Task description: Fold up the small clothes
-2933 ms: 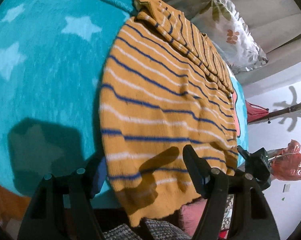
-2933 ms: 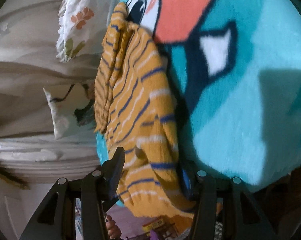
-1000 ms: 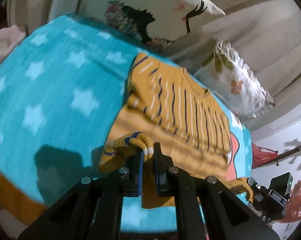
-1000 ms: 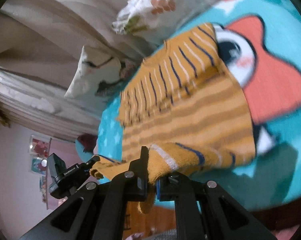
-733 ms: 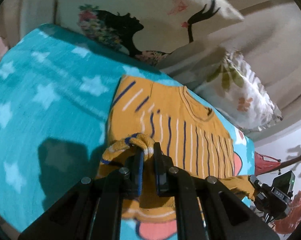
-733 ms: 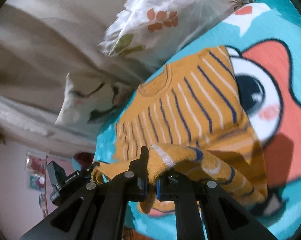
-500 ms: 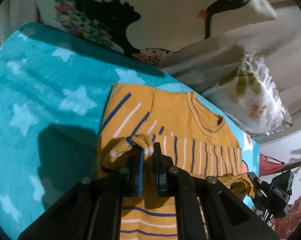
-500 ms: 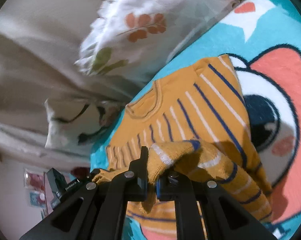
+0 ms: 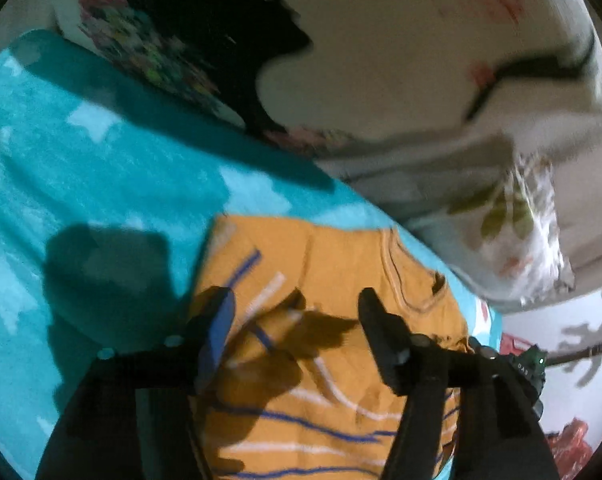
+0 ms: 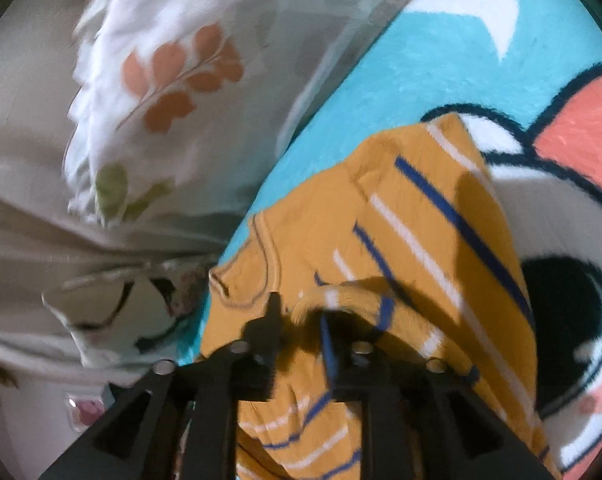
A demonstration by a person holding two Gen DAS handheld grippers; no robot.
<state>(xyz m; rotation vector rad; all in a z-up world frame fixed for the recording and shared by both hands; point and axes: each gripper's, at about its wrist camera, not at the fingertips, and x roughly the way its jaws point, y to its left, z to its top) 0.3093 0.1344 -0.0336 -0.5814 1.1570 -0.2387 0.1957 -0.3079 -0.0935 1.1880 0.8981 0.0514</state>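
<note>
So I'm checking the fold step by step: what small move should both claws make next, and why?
Probably finish opening and lift both claws clear. The yellow striped sweater is already doubled over toward its collar on the teal blanket. The left claw is opening with its fingers apart over the cloth; the right claw is opening too, a hem bunch still between its fingers.

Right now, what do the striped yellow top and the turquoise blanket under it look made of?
Striped yellow top: seemingly knitted yarn, matte, with faint ribbing and a ribbed neckline; fibre unclear. Turquoise blanket: probably plush fleece, going by its fuzzy, slightly sheeny nap and soft-edged printed stars.
</note>
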